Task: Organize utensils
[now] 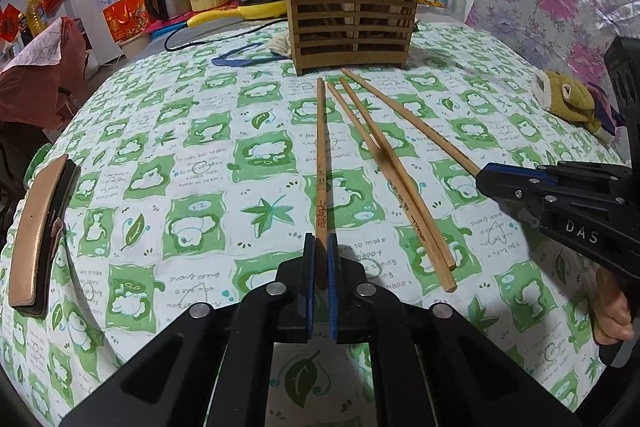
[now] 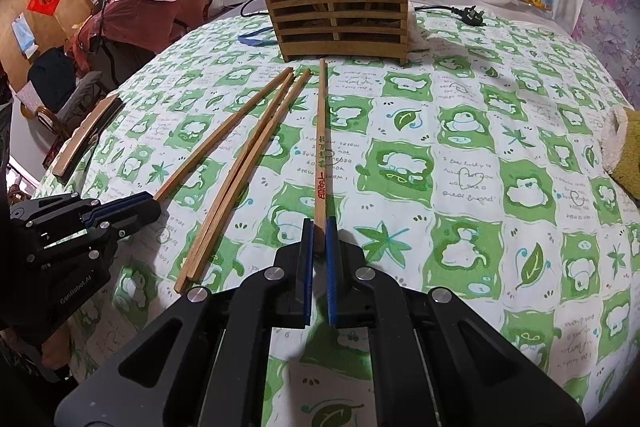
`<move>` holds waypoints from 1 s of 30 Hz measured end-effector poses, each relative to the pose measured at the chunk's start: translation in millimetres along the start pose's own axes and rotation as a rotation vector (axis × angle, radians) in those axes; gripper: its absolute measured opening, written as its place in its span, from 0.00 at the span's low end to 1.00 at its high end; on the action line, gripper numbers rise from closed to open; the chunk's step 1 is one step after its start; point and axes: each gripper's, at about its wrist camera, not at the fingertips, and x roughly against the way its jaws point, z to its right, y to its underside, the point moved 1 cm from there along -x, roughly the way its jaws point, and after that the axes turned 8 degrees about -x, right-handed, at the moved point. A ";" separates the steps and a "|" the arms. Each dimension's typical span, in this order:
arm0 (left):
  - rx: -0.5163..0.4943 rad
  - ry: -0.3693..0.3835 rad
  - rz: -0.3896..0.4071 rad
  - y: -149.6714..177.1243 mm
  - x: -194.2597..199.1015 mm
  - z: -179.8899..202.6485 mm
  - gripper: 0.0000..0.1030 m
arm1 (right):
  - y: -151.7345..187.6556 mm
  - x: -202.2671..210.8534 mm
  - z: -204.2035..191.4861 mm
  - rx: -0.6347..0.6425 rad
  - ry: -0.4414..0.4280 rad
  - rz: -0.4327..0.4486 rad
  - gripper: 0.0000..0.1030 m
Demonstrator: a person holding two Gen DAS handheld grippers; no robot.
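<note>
Over tablecloth (image 1: 208, 163), both grippers angled down, L gripper (image 1: 321, 251) & R gripper (image 2: 319, 235) clamping chopsticks (image 1: 321, 163)

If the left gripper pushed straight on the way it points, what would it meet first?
Shut on a chopstick, the left gripper aims along it at the wooden holder. It likely hits the tablecloth first, given its downward tilt; depth is unclear.
</note>
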 end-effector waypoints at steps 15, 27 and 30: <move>0.033 0.001 0.088 5.0 47.7 3.4 0.06 | 22.6 55.7 1.8 0.017 0.045 0.146 0.06; 0.004 -0.020 0.177 6.8 96.9 21.7 0.06 | 36.8 123.0 -7.2 0.032 0.036 0.288 0.06; -0.004 -0.028 0.200 7.2 108.9 26.1 0.06 | 40.1 139.5 -8.6 0.038 0.033 0.323 0.06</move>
